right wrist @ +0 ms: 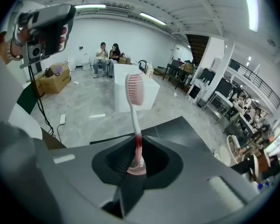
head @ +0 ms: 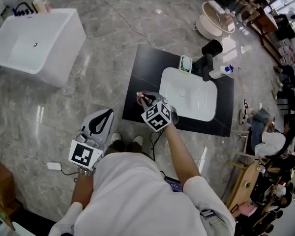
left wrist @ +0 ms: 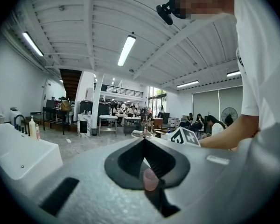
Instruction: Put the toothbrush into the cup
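My right gripper (right wrist: 136,160) has its jaws clamped on the lower handle of the toothbrush (right wrist: 134,107). The brush stands up out of them, pink bristle head on top. In the head view the right gripper (head: 148,101) holds the toothbrush (head: 143,97) over the left part of the black counter (head: 142,77), just beside the left edge of the white basin (head: 206,107).

The cup (head: 212,47) is black and sits at the back of the counter beyond the basin, next to the black tap (head: 205,66). It is well apart from the brush. A white bottle (head: 220,72) with a blue cap lies just right of the tap.

My left gripper (left wrist: 143,141) has its jaws pressed together at the tips, with nothing between them. In the head view the left gripper (head: 107,114) hangs over the grey floor (head: 103,43), off the counter's near left corner. A white tub (head: 34,43) stands far to the left.
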`<state>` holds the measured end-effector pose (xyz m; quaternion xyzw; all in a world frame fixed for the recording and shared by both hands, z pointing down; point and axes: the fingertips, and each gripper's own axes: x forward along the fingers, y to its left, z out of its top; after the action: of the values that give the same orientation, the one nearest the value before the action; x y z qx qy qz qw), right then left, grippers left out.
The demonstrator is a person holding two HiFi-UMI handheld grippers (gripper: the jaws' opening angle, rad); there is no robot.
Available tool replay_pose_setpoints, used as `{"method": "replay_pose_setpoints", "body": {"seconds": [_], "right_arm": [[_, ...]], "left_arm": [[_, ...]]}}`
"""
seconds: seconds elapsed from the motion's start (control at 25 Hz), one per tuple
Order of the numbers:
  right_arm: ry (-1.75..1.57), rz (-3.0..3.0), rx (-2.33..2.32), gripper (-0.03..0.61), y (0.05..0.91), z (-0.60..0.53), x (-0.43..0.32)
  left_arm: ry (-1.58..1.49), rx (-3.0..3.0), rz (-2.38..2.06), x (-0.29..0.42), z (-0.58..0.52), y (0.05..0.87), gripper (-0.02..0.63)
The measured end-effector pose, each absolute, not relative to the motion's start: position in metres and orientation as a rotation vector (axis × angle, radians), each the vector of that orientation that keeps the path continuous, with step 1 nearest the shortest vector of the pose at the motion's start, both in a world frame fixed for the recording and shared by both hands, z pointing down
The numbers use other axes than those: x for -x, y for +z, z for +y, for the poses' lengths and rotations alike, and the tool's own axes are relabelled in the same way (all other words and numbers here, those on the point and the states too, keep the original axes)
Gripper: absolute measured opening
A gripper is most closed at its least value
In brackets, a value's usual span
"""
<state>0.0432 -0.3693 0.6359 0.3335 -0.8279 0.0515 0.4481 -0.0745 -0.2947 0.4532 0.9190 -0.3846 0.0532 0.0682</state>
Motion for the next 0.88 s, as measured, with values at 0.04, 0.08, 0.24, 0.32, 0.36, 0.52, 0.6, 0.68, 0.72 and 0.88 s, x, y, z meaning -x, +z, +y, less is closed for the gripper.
{"method": "replay_pose_setpoints", "body": {"seconds": [0.04, 0.08, 0.24, 0.32, 0.36, 0.52, 0.6, 0.68, 0.72, 0.88], "right_arm": [[0.145, -2.04, -0.817, 0.055, 0.643, -0.369, -0.044], [0.162, -2.033, -0.809, 0.055, 0.65, -0.37, -0.044], [0.211, -1.991, -0.771, 0.055, 0.673, -0.371, -0.044], [0.225, -1.968, -0.752, 0.055, 0.683, -0.37, -0.045], [0.229, -1.96, -0.747, 0.055, 0.686, -0.369, -0.044], [0.238, -1.95, -0.743, 0.055, 0.692, -0.369, -0.044], [0.24, -1.947, -0.749, 0.055, 0.693, -0.371, -0.044], [0.241, -1.946, -0.754, 0.057, 0.693, -0.372, -0.044], [0.241, -1.947, -0.758, 0.057, 0.693, -0.372, -0.044], [0.246, -1.965, -0.774, 0.08, 0.685, -0.372, -0.047]], "left_arm": [[0.158, -2.765, -1.163, 0.076, -0.295, 0.453, 0.002], [0.156, -2.763, -1.167, 0.077, -0.295, 0.453, 0.002], [0.163, -2.756, -1.179, 0.08, -0.294, 0.453, 0.002], [0.164, -2.753, -1.187, 0.082, -0.293, 0.453, 0.002], [0.164, -2.753, -1.192, 0.083, -0.292, 0.453, 0.002], [0.161, -2.75, -1.205, 0.087, -0.291, 0.451, 0.002], [0.161, -2.75, -1.209, 0.087, -0.29, 0.45, 0.002], [0.16, -2.749, -1.213, 0.088, -0.289, 0.45, 0.002], [0.159, -2.75, -1.214, 0.088, -0.289, 0.45, 0.002], [0.164, -2.751, -1.214, 0.088, -0.29, 0.449, 0.002]]}}
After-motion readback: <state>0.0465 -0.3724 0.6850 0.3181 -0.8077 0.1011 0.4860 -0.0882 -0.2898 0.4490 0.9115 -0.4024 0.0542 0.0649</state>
